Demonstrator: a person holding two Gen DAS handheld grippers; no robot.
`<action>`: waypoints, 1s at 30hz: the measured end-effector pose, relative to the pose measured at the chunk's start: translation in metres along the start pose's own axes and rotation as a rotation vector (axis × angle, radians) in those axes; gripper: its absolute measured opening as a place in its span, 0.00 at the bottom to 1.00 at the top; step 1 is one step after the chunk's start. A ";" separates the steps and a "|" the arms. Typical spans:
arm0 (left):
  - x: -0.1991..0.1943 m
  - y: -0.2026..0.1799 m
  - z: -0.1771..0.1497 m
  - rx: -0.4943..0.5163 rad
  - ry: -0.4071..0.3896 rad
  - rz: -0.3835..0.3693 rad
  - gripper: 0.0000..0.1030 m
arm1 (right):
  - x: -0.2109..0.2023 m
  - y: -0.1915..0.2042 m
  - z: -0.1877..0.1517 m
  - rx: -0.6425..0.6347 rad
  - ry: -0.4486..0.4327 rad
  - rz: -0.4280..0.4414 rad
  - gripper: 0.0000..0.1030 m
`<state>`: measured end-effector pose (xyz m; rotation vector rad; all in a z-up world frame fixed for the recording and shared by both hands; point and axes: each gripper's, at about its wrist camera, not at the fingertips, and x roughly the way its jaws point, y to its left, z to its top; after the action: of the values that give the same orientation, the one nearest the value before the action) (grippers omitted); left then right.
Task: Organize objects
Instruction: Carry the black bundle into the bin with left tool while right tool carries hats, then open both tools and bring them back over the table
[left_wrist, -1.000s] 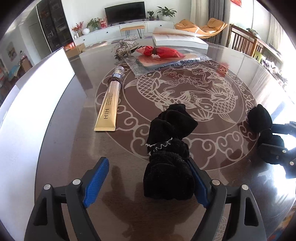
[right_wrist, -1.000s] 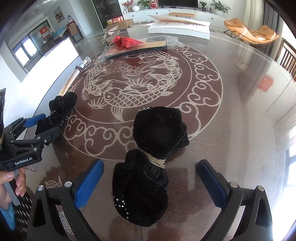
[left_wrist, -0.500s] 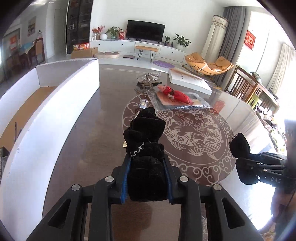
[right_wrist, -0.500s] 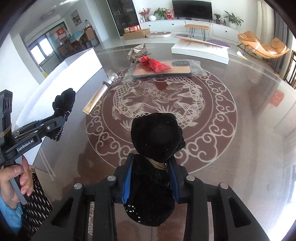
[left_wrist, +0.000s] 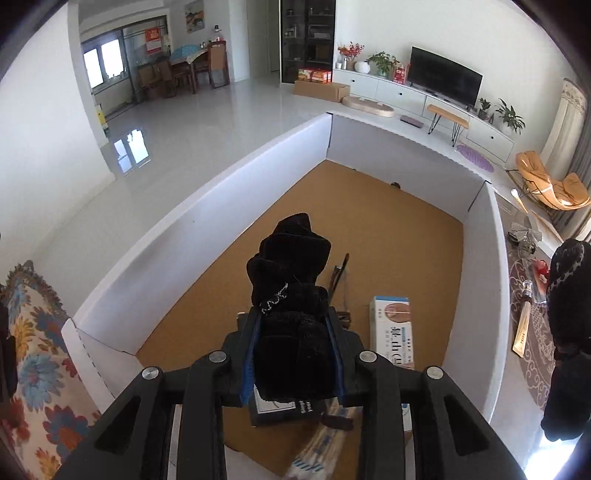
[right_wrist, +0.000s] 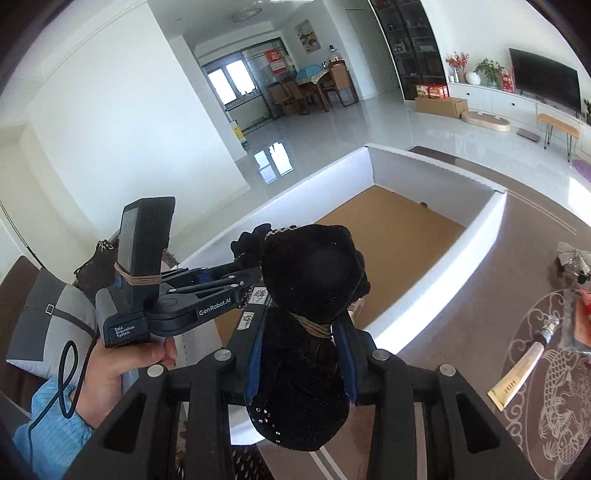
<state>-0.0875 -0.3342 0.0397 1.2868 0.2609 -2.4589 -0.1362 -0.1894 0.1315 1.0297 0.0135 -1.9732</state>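
Bright living room, glossy white floor, TV (left_wrist: 446, 75) on the far wall. Dark counter (right_wrist: 461, 306) with a carp pattern runs along the right of a big white-walled box (left_wrist: 207, 206) with a brown cardboard floor.

Left gripper (left_wrist: 293, 354) is clamped on a black velvet pouch (left_wrist: 290, 295), blue pads pressing both sides, pouch top sticking up past the fingertips. It hangs over the near end of the box interior. Below it in the box: a white-and-blue carton (left_wrist: 392, 328) lying flat, a dark flat box partly hidden under the gripper, and what looks like a bundle with blue print at the bottom edge, too blurred to identify.

Right gripper (right_wrist: 301, 354) is closed on a second black pouch (right_wrist: 308, 295), tied at the neck with tan cord, tiny studs along its lower hem. It sits above the box's near right wall, just beside the left gripper, whose body crosses the right wrist view with the person's left hand (right_wrist: 118, 373) on the handle.

Gold tube (right_wrist: 517, 371) lies on the counter, well apart from both pouches.
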 end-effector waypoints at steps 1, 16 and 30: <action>0.006 0.009 -0.002 -0.013 0.018 0.011 0.32 | 0.017 0.009 0.001 -0.003 0.021 0.013 0.37; -0.079 -0.042 -0.054 0.061 -0.218 -0.103 0.89 | -0.073 -0.075 -0.130 -0.035 -0.148 -0.329 1.00; -0.073 -0.271 -0.146 0.405 -0.063 -0.343 0.98 | -0.199 -0.250 -0.298 0.330 0.001 -0.713 1.00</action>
<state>-0.0444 -0.0215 0.0168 1.4136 -0.0442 -2.9508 -0.0655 0.2138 -0.0207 1.3664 0.0652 -2.6813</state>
